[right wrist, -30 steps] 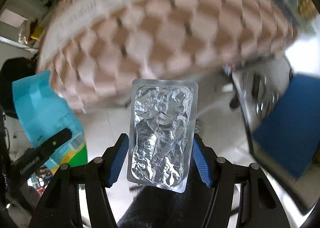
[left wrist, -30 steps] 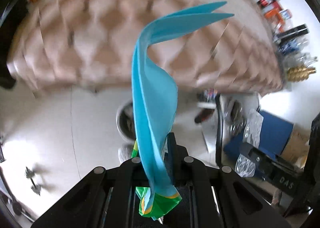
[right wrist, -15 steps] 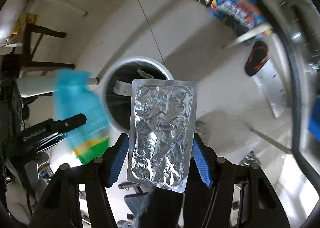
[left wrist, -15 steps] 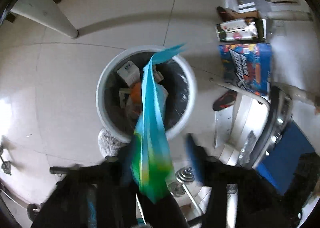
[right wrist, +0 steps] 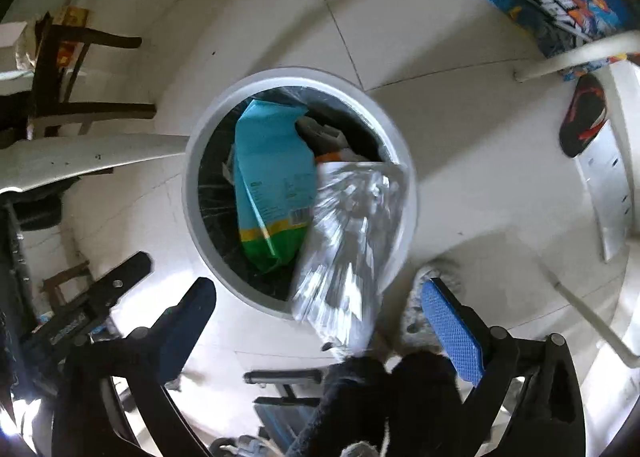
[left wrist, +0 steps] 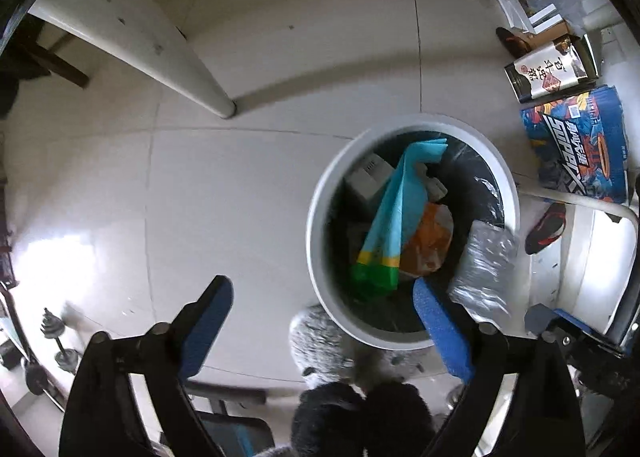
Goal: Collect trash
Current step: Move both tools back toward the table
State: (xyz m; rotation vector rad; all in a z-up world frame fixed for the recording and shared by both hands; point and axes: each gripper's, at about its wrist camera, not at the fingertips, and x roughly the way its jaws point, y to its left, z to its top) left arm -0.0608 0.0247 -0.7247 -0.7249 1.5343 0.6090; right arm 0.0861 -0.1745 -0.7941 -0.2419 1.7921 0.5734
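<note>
A round white trash bin (left wrist: 320, 193) with a dark liner stands on the floor below both grippers; it also shows in the right wrist view (right wrist: 192, 193). A blue and green wrapper (left wrist: 394, 217) lies in the bin, free of my left gripper (left wrist: 320, 325), which is open and empty. The wrapper shows in the right wrist view (right wrist: 272, 177) too. A silver foil blister pack (right wrist: 348, 241) is blurred in mid-air over the bin's rim, free of my right gripper (right wrist: 324, 329), which is open. The pack also shows in the left wrist view (left wrist: 486, 265).
Boxes and orange trash (left wrist: 430, 241) lie in the bin. A white table leg (left wrist: 168, 65) stands left of it. A blue printed box (left wrist: 580, 149), a dark carton (left wrist: 552, 73) and a black-red slipper (left wrist: 546, 227) lie to the right. Small dumbbells (left wrist: 52, 341) lie at left.
Both grippers swung down over the bin and opened. The blue wrapper dropped from the left gripper into the bin. The foil pack left the right gripper and is falling.
</note>
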